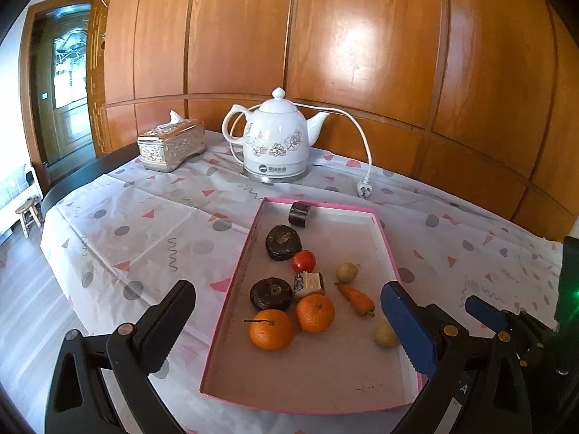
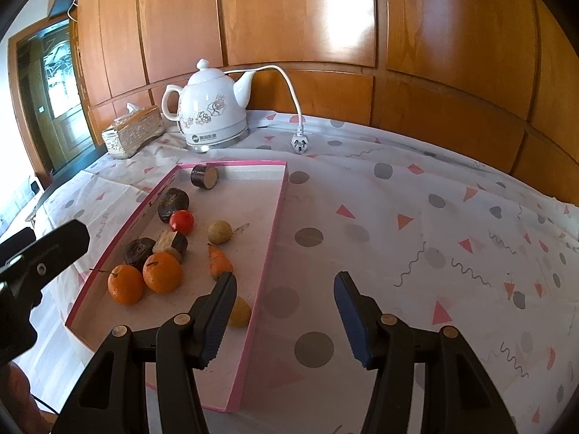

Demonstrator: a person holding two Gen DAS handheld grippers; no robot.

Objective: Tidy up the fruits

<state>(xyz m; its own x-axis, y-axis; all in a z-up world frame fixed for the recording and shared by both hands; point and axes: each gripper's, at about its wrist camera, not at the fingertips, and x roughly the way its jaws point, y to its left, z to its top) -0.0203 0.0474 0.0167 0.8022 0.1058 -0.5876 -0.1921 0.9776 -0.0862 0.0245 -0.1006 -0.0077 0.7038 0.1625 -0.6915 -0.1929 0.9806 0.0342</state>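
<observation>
On pink-rimmed cardboard tray (image 1: 383,238) – round glossy oranges (image 1: 270,329), both hand-held grippers (image 1: 289,329) (image 2: 286,314) released – empty

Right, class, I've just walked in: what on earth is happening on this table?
A person holds a gripper in each hand above a pink-edged tray of toy food. Neither is holding anything: the left gripper and right gripper are both open. Two oranges sit side by side near a carrot, a tomato and some dark round pieces. Behind the tray stand a white kettle and a tissue box.
</observation>
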